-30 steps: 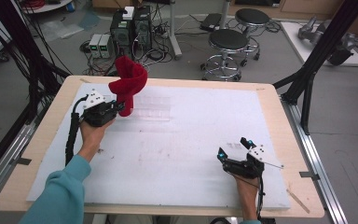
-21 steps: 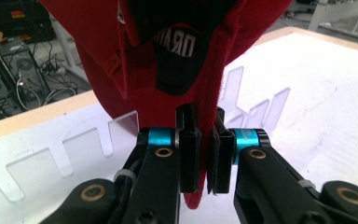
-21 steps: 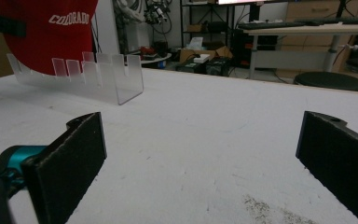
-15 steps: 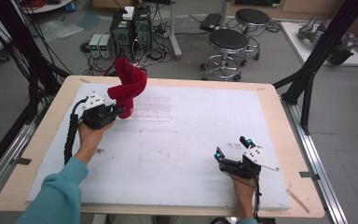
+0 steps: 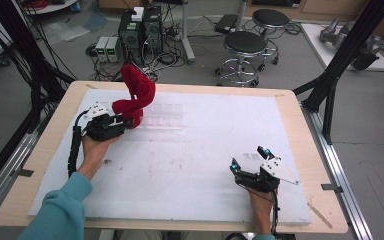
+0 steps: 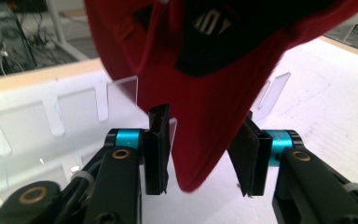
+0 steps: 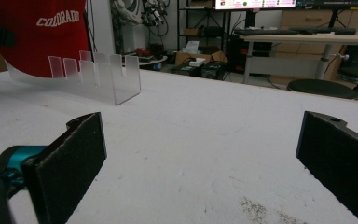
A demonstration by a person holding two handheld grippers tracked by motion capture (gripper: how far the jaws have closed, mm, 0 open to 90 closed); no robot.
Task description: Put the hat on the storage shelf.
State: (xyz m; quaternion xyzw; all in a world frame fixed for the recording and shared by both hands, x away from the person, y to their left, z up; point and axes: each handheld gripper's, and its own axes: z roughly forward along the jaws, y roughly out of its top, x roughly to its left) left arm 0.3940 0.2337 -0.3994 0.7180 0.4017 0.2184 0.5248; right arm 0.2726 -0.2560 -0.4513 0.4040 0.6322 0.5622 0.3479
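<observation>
The red cap (image 5: pixel 136 97) was propped on the clear rack (image 5: pixel 166 116) at eleven o'clock on the table (image 5: pixel 300 125), its brim between the just-opened left hand-held gripper (image 5: pixel 128 121) jaws, best drawn back slowly.

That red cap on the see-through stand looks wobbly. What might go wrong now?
The left gripper has just been opening, and the red cap's brim tip hangs between its pads, seemingly free. The cap is propped tilted on the clear slotted rack, so it may slide or tip off. Pulling the gripper back could snag the brim and drag the light rack along. The right gripper rests open, too far off to catch anything.
</observation>
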